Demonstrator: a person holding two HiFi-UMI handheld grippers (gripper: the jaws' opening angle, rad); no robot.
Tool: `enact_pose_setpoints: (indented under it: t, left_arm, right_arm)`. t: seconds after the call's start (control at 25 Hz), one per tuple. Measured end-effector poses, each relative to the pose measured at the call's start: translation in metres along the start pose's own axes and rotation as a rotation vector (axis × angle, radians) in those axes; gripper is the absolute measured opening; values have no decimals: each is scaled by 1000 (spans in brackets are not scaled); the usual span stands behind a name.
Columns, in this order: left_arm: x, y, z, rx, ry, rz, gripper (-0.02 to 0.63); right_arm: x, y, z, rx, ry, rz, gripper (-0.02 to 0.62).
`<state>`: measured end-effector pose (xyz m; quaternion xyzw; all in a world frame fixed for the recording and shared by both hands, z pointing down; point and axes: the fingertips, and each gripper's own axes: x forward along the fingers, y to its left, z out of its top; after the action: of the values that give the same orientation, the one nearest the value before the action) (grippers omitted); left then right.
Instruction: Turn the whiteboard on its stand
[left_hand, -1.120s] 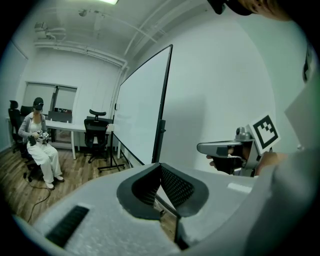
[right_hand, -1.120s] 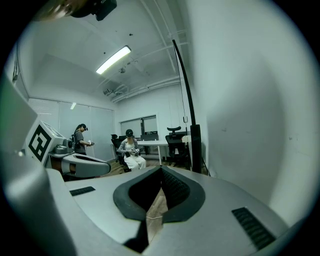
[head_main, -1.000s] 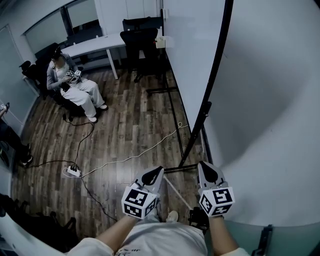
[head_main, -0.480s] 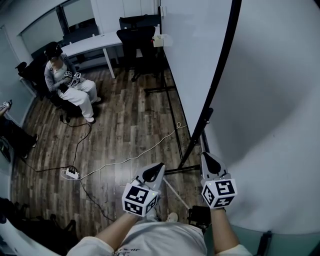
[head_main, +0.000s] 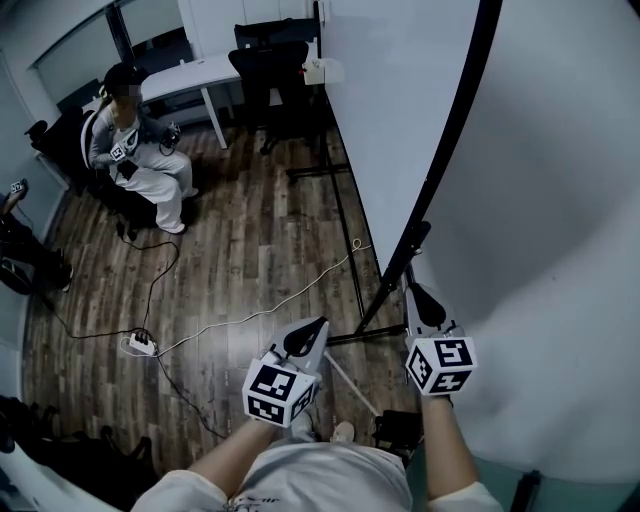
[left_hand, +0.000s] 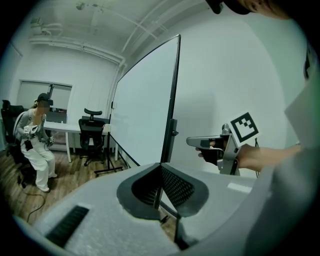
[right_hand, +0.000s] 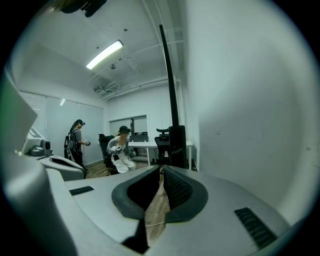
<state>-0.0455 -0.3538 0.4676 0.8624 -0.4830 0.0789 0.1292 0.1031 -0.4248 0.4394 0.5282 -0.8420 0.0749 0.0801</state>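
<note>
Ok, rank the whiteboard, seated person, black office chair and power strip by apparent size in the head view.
1. whiteboard, by far
2. seated person
3. black office chair, nearly the person's size, so 2 and 3 are unsure
4. power strip, smallest

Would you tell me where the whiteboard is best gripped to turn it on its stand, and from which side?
On the whiteboard, grip the black near edge. It faces you as a thin, roughly upright strip that the jaws can straddle. Come straight in from your own side with the right gripper, which is closest to it. Its jaws are shut now, so open them first.
</note>
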Motion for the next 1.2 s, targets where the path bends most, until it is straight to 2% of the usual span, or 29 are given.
enact_pose_setpoints:
  t: [0.32,0.44,0.72,1.2]
  left_arm:
    - [7,9,-6,-15,18,24,11]
    - [6,13,-7,-20,22,36,11]
    - [-4,22,-13,-28,33,62,11]
    - [-17,34,-19,-41,42,110,11]
  right_arm:
    - [33,-24,3,2,7,-26,14]
    - [45,-30,1,4,19,-33,103]
    - [75,-35,-1,4,40,-49,164]
    - [108,-45,-7,9,68,-88,167]
